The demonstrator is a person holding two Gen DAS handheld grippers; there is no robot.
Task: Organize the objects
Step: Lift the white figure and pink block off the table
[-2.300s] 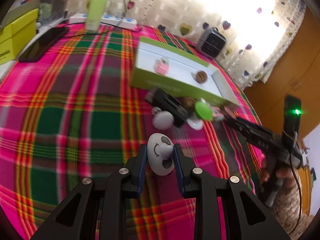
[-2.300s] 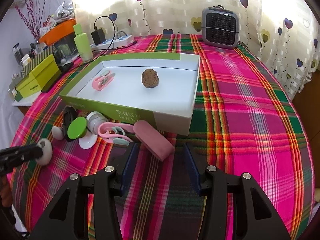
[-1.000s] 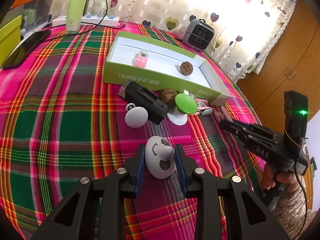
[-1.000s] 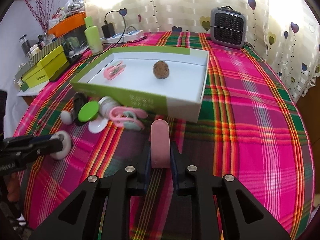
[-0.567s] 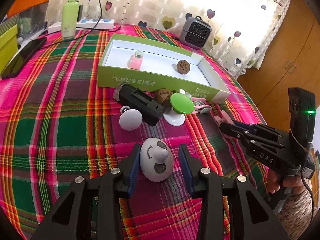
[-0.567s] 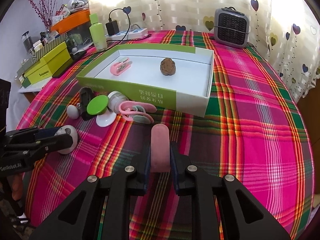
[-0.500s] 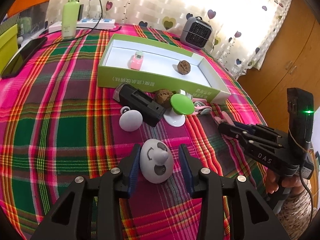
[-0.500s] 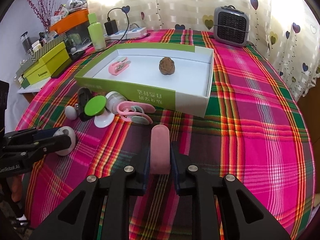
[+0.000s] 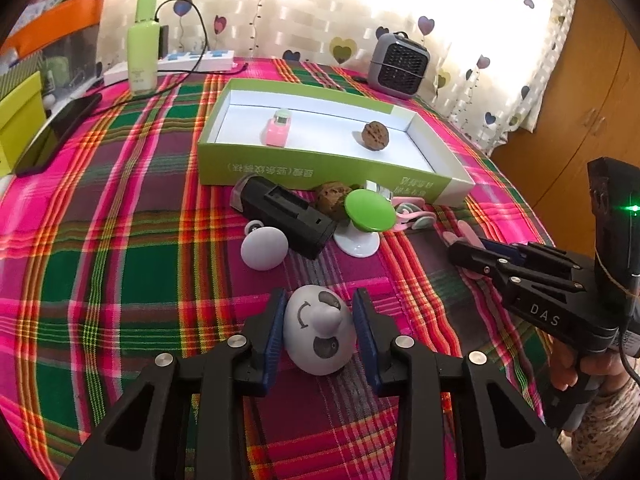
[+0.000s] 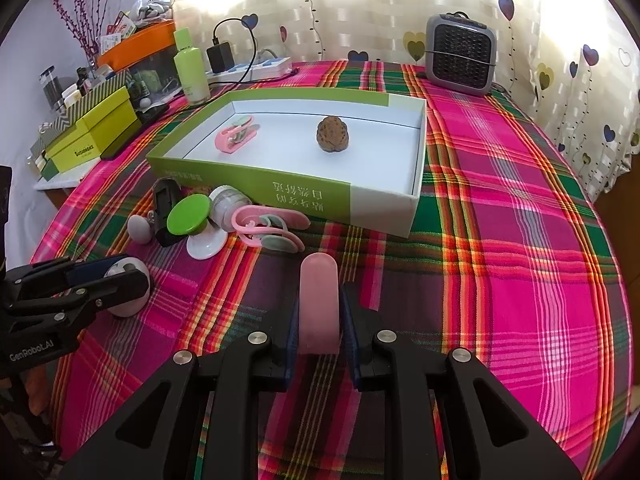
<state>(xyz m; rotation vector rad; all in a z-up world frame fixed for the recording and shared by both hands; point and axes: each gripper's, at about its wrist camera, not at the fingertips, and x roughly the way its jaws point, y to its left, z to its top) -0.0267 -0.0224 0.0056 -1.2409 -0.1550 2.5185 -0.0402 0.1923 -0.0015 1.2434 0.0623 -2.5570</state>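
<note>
left gripper [image 9: 319, 322] sits around the white egg toy [image 9: 319, 330]; its jaws have just been closing, pads look on or just shy of the shell, we can't tell for sure. right gripper [image 10: 319, 326] is pinched tight on the pink bar [image 10: 319, 302], bar sticking out toward 12 o'clock.

to do this step well: we firm up the left grip first, the egg is round and probably slips. then we carry both up toward 12 into the green box [image 10: 376, 204], clear the near wall, set down on bare floor away from the walnut [image 10: 332, 135] and pink clip [image 10: 236, 135] already inside.

still loose just before the box: black block [image 9: 286, 216], green-topped stand [image 9: 362, 222], white knob [image 9: 264, 248], pink scissors-like piece [image 10: 270, 226].

surface: plaid cloth [image 10: 520, 260], pink, green and orange. beyond at 12: small grey heater [image 10: 460, 54], power strip [image 9: 196, 60], green bottle [image 10: 191, 72], heart-print curtain [image 10: 380, 8]. yellow-green boxes [image 10: 90, 140] at 10. wooden cabinet [image 9: 560, 128] at 2 in the left view.
</note>
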